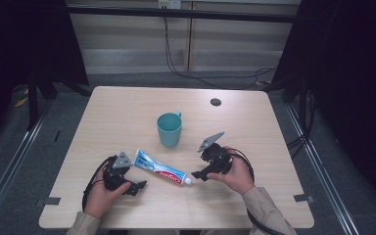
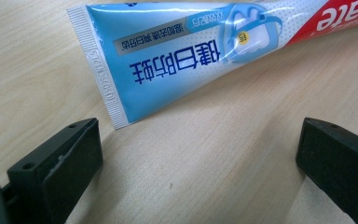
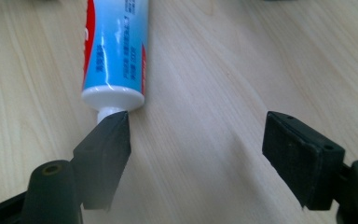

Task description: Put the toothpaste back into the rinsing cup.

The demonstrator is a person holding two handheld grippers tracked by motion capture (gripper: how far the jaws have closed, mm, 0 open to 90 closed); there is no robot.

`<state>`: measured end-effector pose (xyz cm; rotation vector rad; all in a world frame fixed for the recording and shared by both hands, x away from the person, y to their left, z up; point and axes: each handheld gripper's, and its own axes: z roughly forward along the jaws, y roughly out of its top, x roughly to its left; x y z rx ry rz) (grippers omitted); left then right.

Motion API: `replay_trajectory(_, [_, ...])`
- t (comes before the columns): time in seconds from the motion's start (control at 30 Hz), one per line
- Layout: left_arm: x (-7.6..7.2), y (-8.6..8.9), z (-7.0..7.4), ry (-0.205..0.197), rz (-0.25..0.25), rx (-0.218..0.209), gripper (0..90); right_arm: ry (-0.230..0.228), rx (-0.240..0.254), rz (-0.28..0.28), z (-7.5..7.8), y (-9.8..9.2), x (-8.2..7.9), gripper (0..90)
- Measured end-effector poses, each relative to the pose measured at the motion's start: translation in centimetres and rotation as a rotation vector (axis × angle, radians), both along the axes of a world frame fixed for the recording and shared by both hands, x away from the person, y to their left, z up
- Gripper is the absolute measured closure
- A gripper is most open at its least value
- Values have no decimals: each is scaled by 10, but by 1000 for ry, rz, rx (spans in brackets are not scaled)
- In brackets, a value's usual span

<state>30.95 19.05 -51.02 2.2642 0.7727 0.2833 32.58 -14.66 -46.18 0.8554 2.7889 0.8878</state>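
A toothpaste tube (image 1: 160,168) lies flat on the bench (image 1: 127,107) near a cup (image 1: 169,129); left tool (image 1: 139,186) and right tool (image 1: 196,175) both gape apart, empty, at its ends

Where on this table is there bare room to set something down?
The table's far half is bare, behind the teal mug, apart from a dark round cap. Its left and right margins are free too. Crowded: the near middle, where the toothpaste tube lies between left gripper and right gripper.

Lab-like recording bay, bare wooden table (image 1: 127,107), black curtains (image 1: 357,73), floor rails (image 1: 10,166), trailing cables (image 1: 186,68)
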Motion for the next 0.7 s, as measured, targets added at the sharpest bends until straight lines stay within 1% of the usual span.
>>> replay_trajectory(0.07, [0,0,0,0,0,0,0,6,-10,9,1,3,0,237])
replay_trajectory(0.17, [0,0,0,0,0,0,0,13,-9,26,4,11,1,242])
replay_trajectory(0.27, [0,0,0,0,-1,0,0,17,-4,32,5,14,2,243])
replay_trajectory(0.37, [0,0,0,0,0,0,0,22,-14,50,4,21,2,243])
replay_trajectory(0.43, [0,0,0,0,-1,0,1,23,-4,58,5,24,2,242])
replay_trajectory(0.5, [0,0,0,0,0,0,0,22,-5,58,5,25,2,241])
replay_trajectory(0.57, [0,0,0,0,0,0,0,24,8,61,7,28,3,241])
replay_trajectory(0.67, [0,0,0,0,0,0,0,27,13,60,8,30,3,241])
replay_trajectory(0.7, [0,0,0,0,0,0,0,21,14,65,9,31,3,241])
